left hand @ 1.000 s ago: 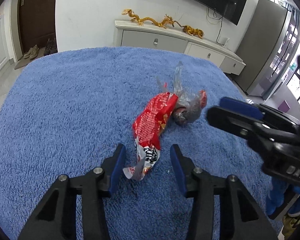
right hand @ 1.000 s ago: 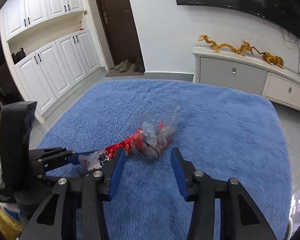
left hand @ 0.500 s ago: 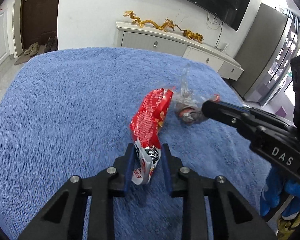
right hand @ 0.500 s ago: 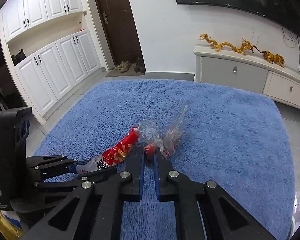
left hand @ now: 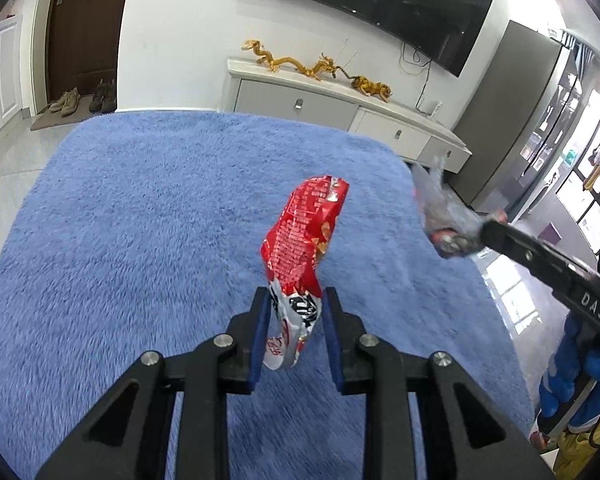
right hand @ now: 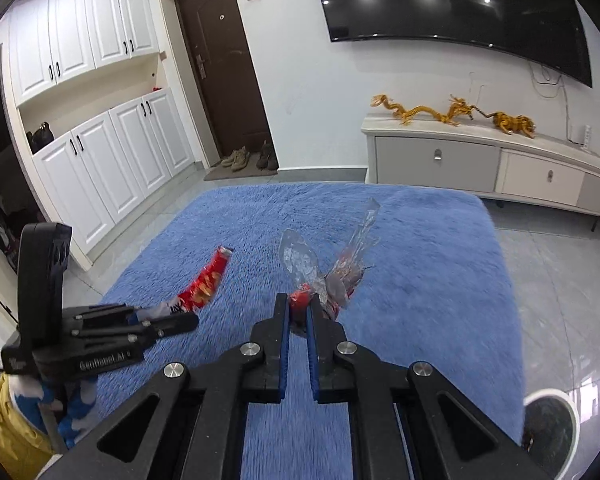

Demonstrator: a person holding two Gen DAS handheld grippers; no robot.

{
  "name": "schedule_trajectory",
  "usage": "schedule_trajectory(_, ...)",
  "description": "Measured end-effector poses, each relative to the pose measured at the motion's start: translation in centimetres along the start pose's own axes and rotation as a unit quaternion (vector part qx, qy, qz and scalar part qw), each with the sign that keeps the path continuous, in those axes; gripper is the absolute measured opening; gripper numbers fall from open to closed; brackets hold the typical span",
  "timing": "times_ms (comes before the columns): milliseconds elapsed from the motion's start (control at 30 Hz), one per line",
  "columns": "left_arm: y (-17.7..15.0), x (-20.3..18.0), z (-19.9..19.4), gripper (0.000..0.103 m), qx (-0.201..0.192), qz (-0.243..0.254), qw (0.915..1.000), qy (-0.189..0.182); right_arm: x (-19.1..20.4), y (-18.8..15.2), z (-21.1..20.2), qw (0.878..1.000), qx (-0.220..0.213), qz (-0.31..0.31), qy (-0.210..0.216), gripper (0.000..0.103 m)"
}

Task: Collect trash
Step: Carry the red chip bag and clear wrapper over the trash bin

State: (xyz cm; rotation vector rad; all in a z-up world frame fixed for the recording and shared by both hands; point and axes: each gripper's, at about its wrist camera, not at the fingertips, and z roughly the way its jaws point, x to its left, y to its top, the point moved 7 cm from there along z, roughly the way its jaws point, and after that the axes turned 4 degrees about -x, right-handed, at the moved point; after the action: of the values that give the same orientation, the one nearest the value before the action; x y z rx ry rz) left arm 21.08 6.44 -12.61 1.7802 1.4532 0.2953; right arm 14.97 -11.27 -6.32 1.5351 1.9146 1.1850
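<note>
My left gripper (left hand: 294,304) is shut on the white end of a red snack wrapper (left hand: 304,236) and holds it up above the blue rug (left hand: 140,240). The wrapper also shows in the right wrist view (right hand: 206,284), sticking out of the left gripper (right hand: 180,322). My right gripper (right hand: 298,312) is shut on a crumpled clear plastic wrapper with red bits (right hand: 332,268), also lifted off the rug (right hand: 420,280). In the left wrist view that clear wrapper (left hand: 446,220) hangs at the tip of the right gripper (left hand: 488,232).
A white round bin (right hand: 548,428) with a dark inside stands on the grey tile floor at the rug's right edge. A white TV cabinet (right hand: 480,160) with gold dragon figures lines the far wall. White cupboards (right hand: 100,160) and shoes by a brown door are at the left.
Both grippers closed on their pieces of trash and lifted them off the rug. The two pieces have moved apart, and the views have risen.
</note>
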Motion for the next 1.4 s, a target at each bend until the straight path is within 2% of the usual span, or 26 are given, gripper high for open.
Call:
schedule_trajectory(367, -1.0, -4.0, -5.7, 0.025, -0.024, 0.018, 0.9994, -0.016, -3.0, -2.0, -10.4, 0.997, -0.049, 0.032, -0.046, 0.008)
schedule_trajectory(733, -0.9, -10.9, -7.1, 0.025, -0.031, 0.053, 0.9970, -0.046, -8.8, -4.6, -17.7, 0.988, -0.087, 0.081, -0.100, 0.008)
schedule_trajectory(1000, -0.9, -18.3, -3.9, 0.025, -0.001, 0.098, 0.9925, -0.072, -14.8, -7.8, -21.0, 0.976, -0.101, 0.135, -0.139, 0.008)
schedule_trajectory(1200, -1.4, -25.3, 0.9, 0.025, 0.038, 0.136, 0.9854, -0.094, -20.9, -10.6, -21.0, 0.965, -0.093, 0.190, -0.157, 0.008)
schedule_trajectory(1400, -2.4, -31.2, 6.7, 0.025, 0.082, 0.157, 0.9771, -0.117, -27.3, -14.7, -19.4, 0.952, -0.062, 0.237, -0.181, 0.008)
